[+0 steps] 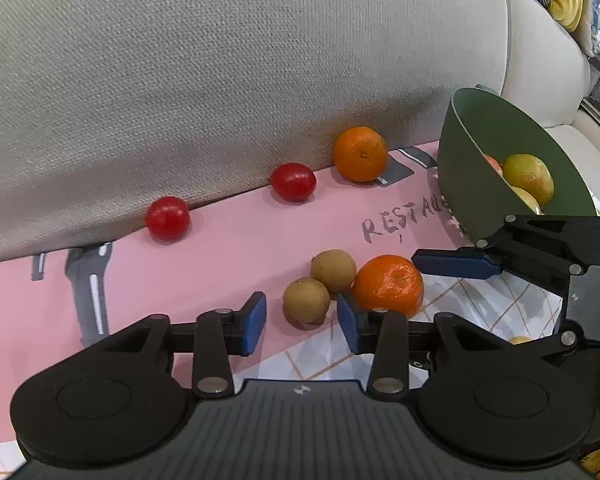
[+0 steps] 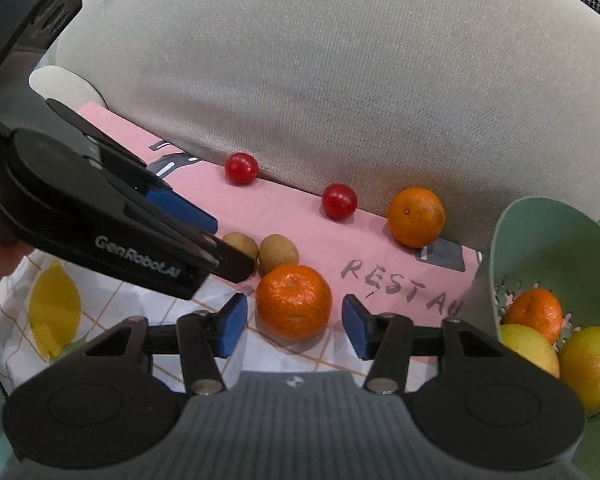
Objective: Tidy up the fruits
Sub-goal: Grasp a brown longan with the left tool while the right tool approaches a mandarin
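Left gripper first: sitting released, blue pads either side of a small brown fruit without pressing it, gaps showing on both sides. Same story with right gripper: unclenched, straddling the near mandarin, clear daylight between each pad and the peel. Not gripping anything with either one.

Got that near mandarin resting right where pink mat meets checked cloth, stem dimple pointing up and a bit toward the camera. Pretty much round, so no real long axis to speak of. Touching second brown fruit behind it, or very nearly; can't quite tell.

Further back, lined up along the foot of grey cushion: left tomato, right tomato, then far mandarin with its dimple facing the camera. Right tomato slightly oval, long axis running along the cushion edge.

Off to the right, green bowl holding bowl mandarin and yellow fruits. Looks tipped, though could just be the lens.
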The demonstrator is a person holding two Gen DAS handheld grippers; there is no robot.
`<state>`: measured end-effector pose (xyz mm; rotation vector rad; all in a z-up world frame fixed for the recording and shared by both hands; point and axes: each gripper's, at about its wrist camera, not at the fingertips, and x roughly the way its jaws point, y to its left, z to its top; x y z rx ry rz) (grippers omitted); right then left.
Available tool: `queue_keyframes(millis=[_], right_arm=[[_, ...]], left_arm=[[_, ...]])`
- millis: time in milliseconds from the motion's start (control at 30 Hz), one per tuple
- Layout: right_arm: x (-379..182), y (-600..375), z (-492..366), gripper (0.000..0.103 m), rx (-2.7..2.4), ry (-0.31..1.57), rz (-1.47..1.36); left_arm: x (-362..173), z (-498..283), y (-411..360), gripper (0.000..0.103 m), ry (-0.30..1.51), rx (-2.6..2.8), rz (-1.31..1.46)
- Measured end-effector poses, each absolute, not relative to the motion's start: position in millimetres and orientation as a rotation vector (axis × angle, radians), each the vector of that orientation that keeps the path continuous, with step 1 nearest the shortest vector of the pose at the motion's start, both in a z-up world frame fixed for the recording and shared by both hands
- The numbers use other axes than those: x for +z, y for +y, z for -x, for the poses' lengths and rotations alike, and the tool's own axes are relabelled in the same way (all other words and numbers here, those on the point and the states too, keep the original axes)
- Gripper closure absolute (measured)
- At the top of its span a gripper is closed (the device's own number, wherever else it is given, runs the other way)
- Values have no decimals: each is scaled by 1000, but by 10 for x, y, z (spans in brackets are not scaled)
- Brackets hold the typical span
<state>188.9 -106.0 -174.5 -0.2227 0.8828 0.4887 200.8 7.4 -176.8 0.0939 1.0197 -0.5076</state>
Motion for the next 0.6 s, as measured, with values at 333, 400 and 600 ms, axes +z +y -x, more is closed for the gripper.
queue_keyframes(millis=[333,400,600], right_arm=[[-1775,-1044,-1897,62,493,889,228],[-1755,-1040,-1885,62,491,894,229],[-1657,-1051,-1797,62,492,882,237]], left_arm=[[-1773,-1981,40,74,1031,-514,-92],[-1761,-1963,35,75,1032,-509,-100],[-1616,-1856,99,75,1026,-470,-89]])
